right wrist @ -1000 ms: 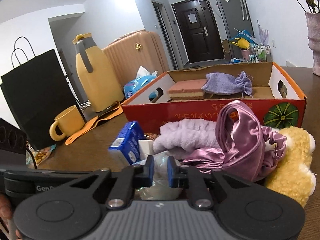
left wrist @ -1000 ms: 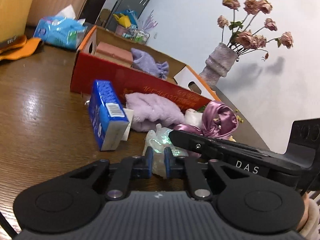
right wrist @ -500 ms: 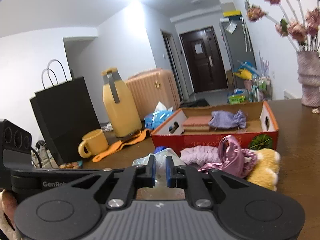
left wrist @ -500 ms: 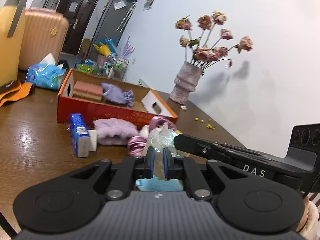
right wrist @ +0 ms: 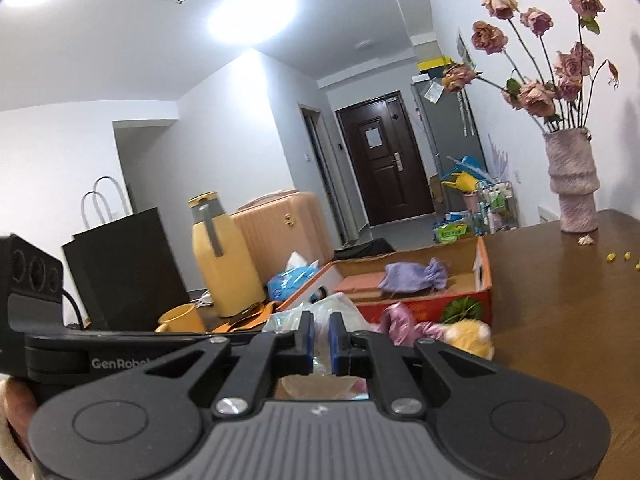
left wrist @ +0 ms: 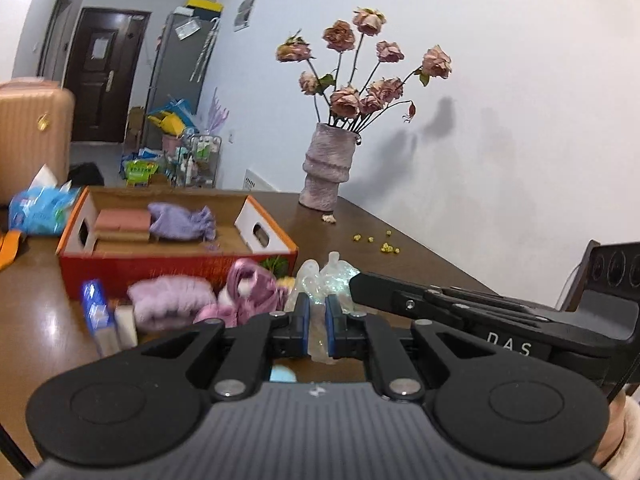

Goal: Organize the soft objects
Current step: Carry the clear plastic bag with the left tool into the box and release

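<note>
2 grippers, left (left wrist: 317, 320) and right (right wrist: 321, 340), clamp clear bag (left wrist: 330, 276) | raised since 1.0 s ago, seemingly off table (left wrist: 48, 316)

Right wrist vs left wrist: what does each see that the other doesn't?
Only right wrist: yellow thermos, yellow mug, black paper bag, yellow plush.
Only left wrist: blue box, fluffy lilac item, blurred.
Both: clear plastic bag pinched in each gripper's jaws, left gripper, right gripper, red cardboard box holding the purple pouch, vase of roses, suitcase.
</note>
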Motion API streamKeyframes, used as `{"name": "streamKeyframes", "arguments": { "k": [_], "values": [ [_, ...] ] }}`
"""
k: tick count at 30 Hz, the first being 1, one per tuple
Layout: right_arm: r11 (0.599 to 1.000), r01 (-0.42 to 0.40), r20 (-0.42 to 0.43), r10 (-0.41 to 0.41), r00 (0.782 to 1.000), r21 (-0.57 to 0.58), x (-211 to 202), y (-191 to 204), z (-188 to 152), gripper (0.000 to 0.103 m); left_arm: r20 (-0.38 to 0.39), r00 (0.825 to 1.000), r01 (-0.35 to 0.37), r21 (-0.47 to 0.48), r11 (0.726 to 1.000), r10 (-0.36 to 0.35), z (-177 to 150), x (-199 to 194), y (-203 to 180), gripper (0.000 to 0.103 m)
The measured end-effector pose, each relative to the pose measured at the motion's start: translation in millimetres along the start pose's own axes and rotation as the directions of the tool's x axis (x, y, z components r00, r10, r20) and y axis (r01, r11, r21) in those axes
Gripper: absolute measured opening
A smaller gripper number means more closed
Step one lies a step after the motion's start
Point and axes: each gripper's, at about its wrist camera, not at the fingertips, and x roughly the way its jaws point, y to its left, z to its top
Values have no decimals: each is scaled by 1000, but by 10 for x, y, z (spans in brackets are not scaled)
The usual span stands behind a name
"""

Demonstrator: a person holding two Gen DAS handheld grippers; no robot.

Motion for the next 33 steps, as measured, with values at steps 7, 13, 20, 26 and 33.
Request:
{"name": "streamKeyframes", "arguments": {
  "k": [7,13,20,26,33],
  "values": [
    [999,24,8,-24,1000,-36,626,-443,655,7,2,1000,2,52,999,-3,764,740,214,8],
    [999,51,-72,-53,996,-18,1564,-952,1221,7,-49,998,-34,54,998,37,1346,1648,617,8],
    [989,128,-274,-102,956,77,2845,-1764,1409,7,-219,975,-56,-40,998,46,1607,2931,1278,8],
    [972,227,-422,-183,888,56,3626,-2127,1209,4,-338,938,-117,-98,988,78,1415,3702,1705,8],
    [956,285,-461,-285,841,-71,3933,-2122,1007,5,-397,912,-161,-127,979,98,1251,3937,1890,9]
  ]
}}
